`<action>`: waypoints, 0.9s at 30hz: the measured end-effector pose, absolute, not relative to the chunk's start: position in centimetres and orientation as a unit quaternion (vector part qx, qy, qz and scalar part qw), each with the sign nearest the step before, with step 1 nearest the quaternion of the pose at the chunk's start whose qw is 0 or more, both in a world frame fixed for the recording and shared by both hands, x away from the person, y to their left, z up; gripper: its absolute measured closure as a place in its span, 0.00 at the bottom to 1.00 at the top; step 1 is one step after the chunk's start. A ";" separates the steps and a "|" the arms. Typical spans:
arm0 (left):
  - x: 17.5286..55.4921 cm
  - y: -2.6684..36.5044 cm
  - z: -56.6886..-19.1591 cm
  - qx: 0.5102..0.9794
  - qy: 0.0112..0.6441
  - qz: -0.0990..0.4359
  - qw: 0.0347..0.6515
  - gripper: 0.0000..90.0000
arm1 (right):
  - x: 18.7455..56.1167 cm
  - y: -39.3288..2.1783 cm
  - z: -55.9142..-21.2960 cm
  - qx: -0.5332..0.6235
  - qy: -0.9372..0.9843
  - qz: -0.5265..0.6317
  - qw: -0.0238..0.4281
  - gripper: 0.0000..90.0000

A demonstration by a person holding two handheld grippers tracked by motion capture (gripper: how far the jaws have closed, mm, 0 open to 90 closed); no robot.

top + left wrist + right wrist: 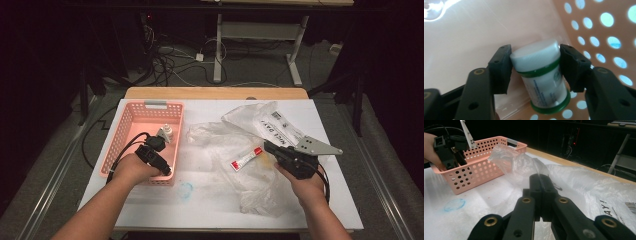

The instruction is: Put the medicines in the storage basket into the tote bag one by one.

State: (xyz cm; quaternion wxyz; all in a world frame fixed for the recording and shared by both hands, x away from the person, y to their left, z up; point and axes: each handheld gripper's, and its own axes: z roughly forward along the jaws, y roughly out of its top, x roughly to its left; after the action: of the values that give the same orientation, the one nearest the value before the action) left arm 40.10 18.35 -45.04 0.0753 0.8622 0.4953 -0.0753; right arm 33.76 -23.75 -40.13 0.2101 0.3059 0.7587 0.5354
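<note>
Our left hand-held gripper reaches down into the pink basket, and its jaws flank a small white bottle with a ribbed white cap and green bands. One pad sits against the cap on the left of the left gripper view, the other just beside the cap's edge on the right; we cannot tell whether both pads press yet, so we call the jaws partly apart around the bottle rather than clamped on it. The bottle rests by the perforated wall, near the basket's right side. Its long axis runs from the cap, nearest the camera, down and away to the green base, tilted a little, and the jaws straddle it across the cap end. We judge that the coming move turns on this: the squeeze must fall square across that axis, or the round cap may slip out.

Our right hand-held gripper hovers well apart from the basket, jaws together and empty, over a crumpled clear plastic bag on the white surface. A small red-and-white tube lies near its tips.
</note>
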 end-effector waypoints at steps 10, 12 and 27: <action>40.1 18.3 -44.9 0.865 0.490 -0.069 0.078 0.53 | 33.8 -23.7 -40.2 0.305 0.759 0.535 0.210 1.00; 40.0 18.2 -44.8 0.866 0.489 -0.065 0.080 0.53 | 33.8 -23.7 -40.2 0.305 0.759 0.535 0.211 1.00; 39.5 18.6 -44.2 0.863 0.490 -0.044 0.117 0.53 | 33.8 -23.7 -40.1 0.306 0.759 0.535 0.212 1.00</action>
State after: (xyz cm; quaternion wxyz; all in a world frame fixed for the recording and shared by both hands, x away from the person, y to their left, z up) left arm 39.47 18.56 -44.21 0.1168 0.8630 0.4896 -0.0442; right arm 33.75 -23.74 -40.15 0.2115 0.3056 0.7587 0.5350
